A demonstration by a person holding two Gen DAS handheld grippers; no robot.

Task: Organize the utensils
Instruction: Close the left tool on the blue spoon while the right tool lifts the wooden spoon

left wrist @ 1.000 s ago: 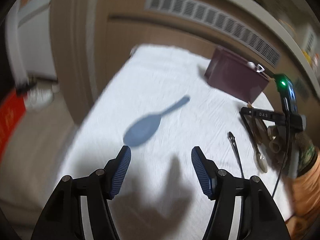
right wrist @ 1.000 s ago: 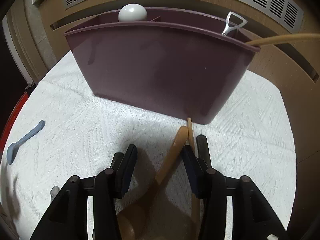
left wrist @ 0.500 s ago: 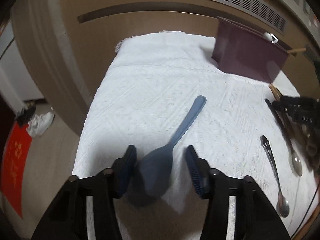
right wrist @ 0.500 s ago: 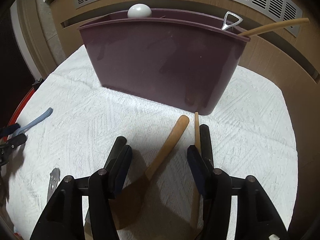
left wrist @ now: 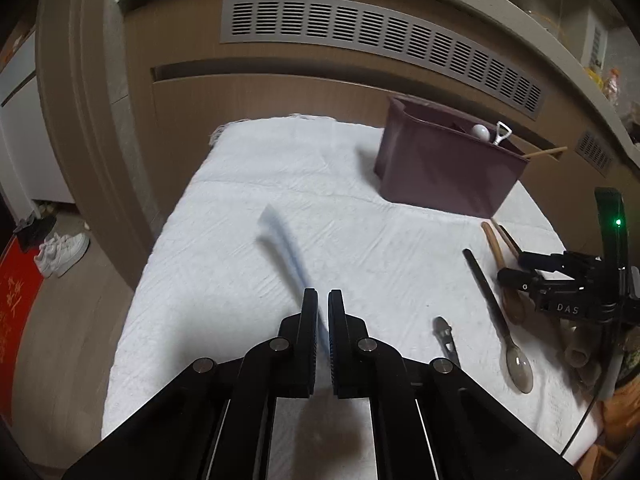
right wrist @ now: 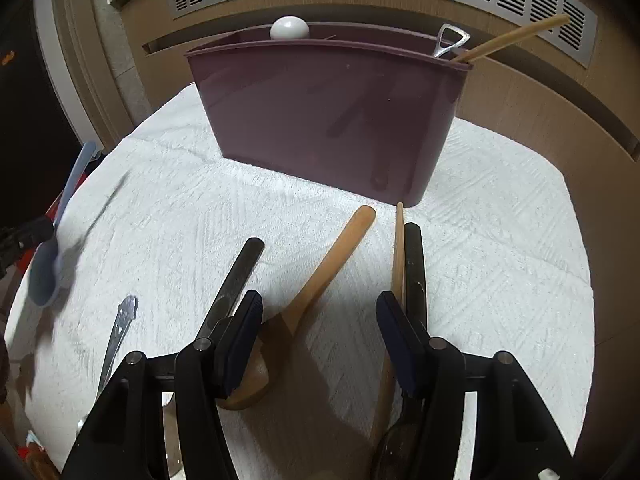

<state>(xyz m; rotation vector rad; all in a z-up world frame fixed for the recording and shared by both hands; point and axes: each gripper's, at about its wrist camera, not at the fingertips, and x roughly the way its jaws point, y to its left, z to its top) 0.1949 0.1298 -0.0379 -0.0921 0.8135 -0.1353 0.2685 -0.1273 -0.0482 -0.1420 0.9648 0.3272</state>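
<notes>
Wood-panelled wall (left wrist: 280,92) (slatted vent (left wrist: 360,32) above), grey floor (left wrist: 60,320).

Bare white cloth (left wrist: 240,248) lies open left of the maroon bin (left wrist: 448,176); utensils crowd the right.

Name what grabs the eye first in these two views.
The left tool is shut on a blue spoon, motion-blurred and lifted over the white cloth. Behind stands a maroon caddy with a white utensil head, a metal utensil and a wooden stick poking above its rim. The right tool, open, straddles a wooden spoon lying on the cloth.
</notes>
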